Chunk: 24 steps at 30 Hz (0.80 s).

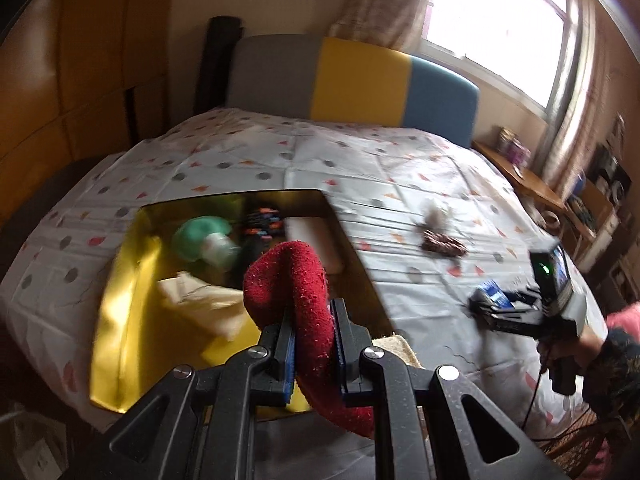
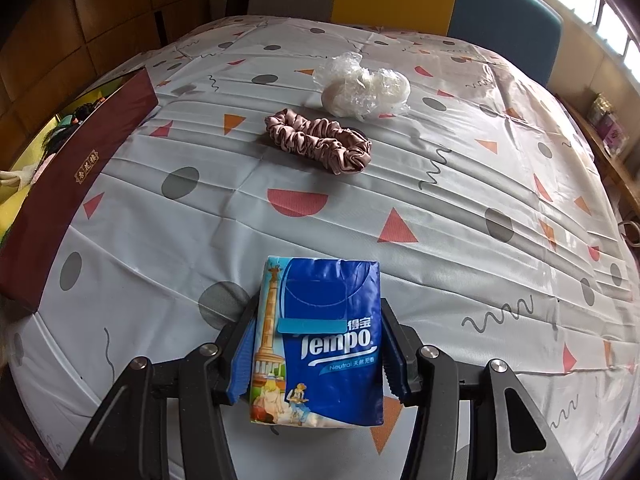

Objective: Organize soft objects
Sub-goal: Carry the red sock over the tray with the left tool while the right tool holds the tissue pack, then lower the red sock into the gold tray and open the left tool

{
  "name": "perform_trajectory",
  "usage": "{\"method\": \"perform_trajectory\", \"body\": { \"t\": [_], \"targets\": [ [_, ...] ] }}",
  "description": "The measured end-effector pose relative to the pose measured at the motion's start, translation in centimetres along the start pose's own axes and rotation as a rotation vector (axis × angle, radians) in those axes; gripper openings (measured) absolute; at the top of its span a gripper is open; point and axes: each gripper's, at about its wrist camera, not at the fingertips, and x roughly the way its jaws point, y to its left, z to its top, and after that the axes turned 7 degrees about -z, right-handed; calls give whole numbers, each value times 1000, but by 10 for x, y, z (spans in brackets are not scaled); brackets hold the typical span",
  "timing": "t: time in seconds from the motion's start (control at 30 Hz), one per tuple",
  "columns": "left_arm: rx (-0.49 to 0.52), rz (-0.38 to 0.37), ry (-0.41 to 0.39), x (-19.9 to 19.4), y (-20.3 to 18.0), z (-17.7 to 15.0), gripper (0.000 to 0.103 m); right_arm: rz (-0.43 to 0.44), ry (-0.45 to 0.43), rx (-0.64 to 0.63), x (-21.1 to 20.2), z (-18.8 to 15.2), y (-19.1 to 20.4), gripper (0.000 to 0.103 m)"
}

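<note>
Nearest to us, our left gripper (image 1: 314, 332) has its jaws clamped tight on a red sock (image 1: 298, 280), which loops up above the pads and trails down below them. It hangs over the near edge of the gold-lined box (image 1: 120, 280), where a cream cloth (image 1: 204, 300), a green-and-white soft thing (image 1: 204, 240) and a white pad (image 1: 316, 240) already lie. The left view is blurred, so we cannot tell exactly how far over the box the sock sits.

Our right gripper (image 2: 316, 344) has its jaws partly apart, closed on the two sides of a blue tissue pack (image 2: 320, 340), held low over the patterned cloth of the worktop (image 2: 460, 240); whether the pack touches the cloth we cannot say. Beyond it a pink scrunchie (image 2: 320, 144) and, just behind that, a pale thing in a clear wrapper (image 2: 366, 88) wait on the worktop, well apart from the box.

What could go wrong, as we judge it: the sock's loose tail may catch the box wall or drape over the rim if we let go too near the edge. The tissue pack is slick and gripped only low down, so it could tip or slide out on the way across. With both grippers heading to one box, they might also collide
</note>
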Motion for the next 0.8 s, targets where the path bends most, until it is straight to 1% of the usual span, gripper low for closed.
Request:
{"method": "perform_trajectory", "body": {
  "t": [0.1,0.23,0.33,0.4,0.5,0.57,0.6,0.67,0.7,0.73,0.77,0.8],
  "targets": [
    [-48,47,-22,-10,34,6,13,-5,1,-4,0,0,1,54],
    [-113,71,-27,-8,77,21,13,-8,2,-13,0,1,1,54],
    [-114,80,3,5,101,33,14,-11,3,-19,0,2,2,54],
    [-118,102,22,16,112,40,14,-15,2,-23,0,2,2,54],
    [-144,106,59,38,128,47,14,-19,3,-27,0,2,3,54],
    [-138,106,91,54,135,52,15,-21,3,-28,0,2,3,54],
    [-126,128,108,62,138,54,15,-20,3,-28,0,2,3,54],
    [-82,135,150,79,143,59,22,-19,3,-27,0,2,3,54],
    [-66,148,168,86,145,62,23,-20,3,-30,0,2,4,54],
    [-53,166,179,92,147,63,28,-21,3,-31,0,2,3,54],
    [-38,170,187,97,148,65,37,-21,3,-32,0,2,3,54],
    [-26,172,196,103,149,66,42,-21,2,-33,0,2,3,54]
  ]
}}
